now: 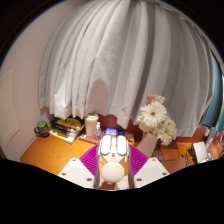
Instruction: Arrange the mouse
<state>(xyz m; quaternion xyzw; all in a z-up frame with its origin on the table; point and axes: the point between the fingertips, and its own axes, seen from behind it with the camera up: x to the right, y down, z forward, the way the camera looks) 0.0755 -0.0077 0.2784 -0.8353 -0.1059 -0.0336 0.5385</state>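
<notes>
Nearest the camera, the gripper (113, 163) held a white mouse (113, 160) between its two fingers, lifted above the desk. Both purple pads (92, 160) pressed on the mouse's sides, so the gripper was clenched on it, no gap visible either side. The mouse pointed lengthwise along the fingers, light-coloured, with a rounder pale end nearest the camera. Below and around the fingers lay an orange-brown wooden desk (45, 155). Just beyond the fingers, a dark blue object (111, 131) sat on the desk, partly hidden by the mouse; its type could not be told. Left of that stood a white cylindrical container (91, 125), and further left a cluster of small items incl. something yellow-green (67, 126) and a small dark jar (42, 128). To the right, a bunch of white daisy-like flowers (155, 117) stood in a pale vase (147, 145), with more clutter (185, 152) beyond it toward the desk's right end. Farthest back, white curtains (115, 55) hung in folds across the whole background, against a pinkish wall (25, 85) at left.
</notes>
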